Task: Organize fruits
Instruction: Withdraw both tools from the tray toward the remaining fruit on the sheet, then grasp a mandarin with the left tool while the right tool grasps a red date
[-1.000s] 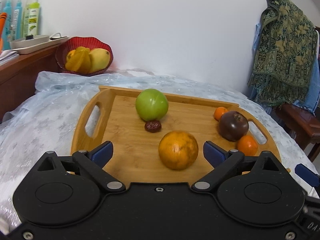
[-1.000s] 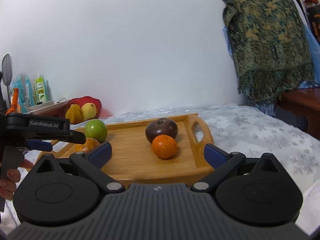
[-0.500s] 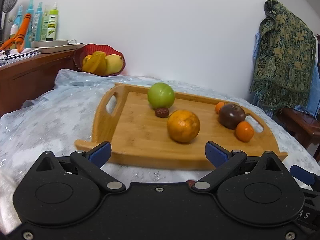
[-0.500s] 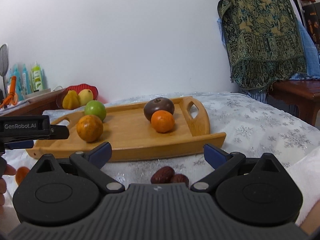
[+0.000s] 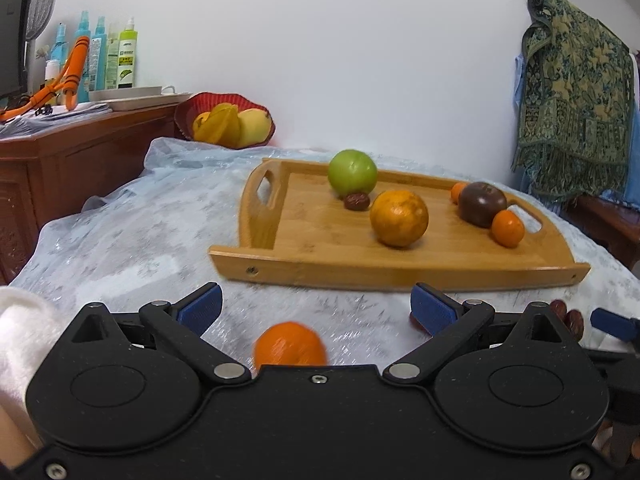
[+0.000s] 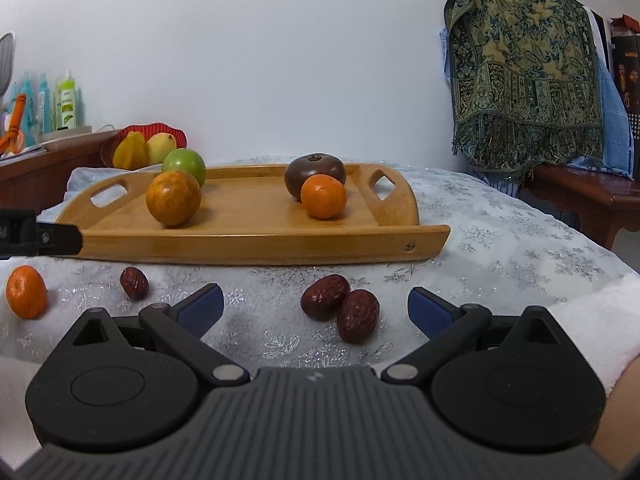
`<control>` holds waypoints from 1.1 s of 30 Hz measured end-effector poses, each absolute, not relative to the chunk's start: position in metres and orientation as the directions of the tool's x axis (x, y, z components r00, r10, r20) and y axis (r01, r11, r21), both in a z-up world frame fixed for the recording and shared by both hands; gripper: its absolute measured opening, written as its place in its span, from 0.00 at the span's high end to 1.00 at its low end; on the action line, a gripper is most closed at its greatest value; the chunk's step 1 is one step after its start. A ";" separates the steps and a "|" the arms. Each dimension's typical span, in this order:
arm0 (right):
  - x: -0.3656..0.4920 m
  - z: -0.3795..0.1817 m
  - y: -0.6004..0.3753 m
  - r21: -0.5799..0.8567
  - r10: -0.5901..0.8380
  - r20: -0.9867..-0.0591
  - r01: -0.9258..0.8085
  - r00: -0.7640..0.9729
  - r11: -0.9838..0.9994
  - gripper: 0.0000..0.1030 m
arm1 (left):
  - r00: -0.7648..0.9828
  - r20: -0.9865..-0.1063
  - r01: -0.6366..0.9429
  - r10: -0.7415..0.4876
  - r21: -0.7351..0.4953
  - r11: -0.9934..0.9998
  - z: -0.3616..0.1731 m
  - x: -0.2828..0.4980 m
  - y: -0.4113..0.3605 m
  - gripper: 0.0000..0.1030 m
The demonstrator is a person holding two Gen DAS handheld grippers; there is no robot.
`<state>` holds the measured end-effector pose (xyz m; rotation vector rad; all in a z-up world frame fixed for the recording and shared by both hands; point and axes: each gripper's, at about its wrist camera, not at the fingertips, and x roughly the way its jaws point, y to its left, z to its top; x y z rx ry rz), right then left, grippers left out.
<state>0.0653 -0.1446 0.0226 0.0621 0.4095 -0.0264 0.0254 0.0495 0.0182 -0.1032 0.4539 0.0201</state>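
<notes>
Two wrinkled red dates (image 6: pixel 340 307) lie on the glittery cloth (image 6: pixel 520 248) between the released right claw (image 6: pixel 316 305), before the bamboo tray's (image 6: pixel 260 246) straight edge; left claw (image 5: pixel 316 309) released around a smooth mandarin (image 5: pixel 290 346).

This looks like a room in a home. A soft, lumpy surface is covered with a pale cloth with silver snowflakes (image 6: pixel 520 248). A wooden tray (image 6: pixel 248 246) with fruit sits on the cloth. At the far left corner of the cloth is a red bowl (image 5: pixel 188 106) of yellow fruit. Beside it stands a dark wooden cabinet (image 5: pixel 72 160) with spray bottles (image 5: pixel 127 56) and a white dish (image 5: pixel 132 94) on top. On the right, a green and gold patterned blanket (image 6: pixel 524 68) hangs over wooden furniture (image 6: pixel 588 200). The wall behind is plain white.
</notes>
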 end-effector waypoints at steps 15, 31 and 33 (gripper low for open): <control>0.060 0.020 -0.139 0.040 0.002 -0.429 0.016 0.903 0.999 0.01 | 0.879 -0.477 -0.021 -0.024 -0.090 0.996 0.007 0.010 0.052 0.13; 0.047 0.024 -0.145 0.070 -0.035 -0.406 0.069 0.913 0.995 0.39 | 0.859 -0.512 -0.049 -0.009 -0.101 0.994 -0.001 0.013 0.054 0.55; 0.046 0.024 -0.146 0.066 -0.052 -0.399 0.086 0.916 0.994 0.42 | 0.859 -0.513 -0.056 0.002 -0.090 0.994 -0.001 0.013 0.054 0.58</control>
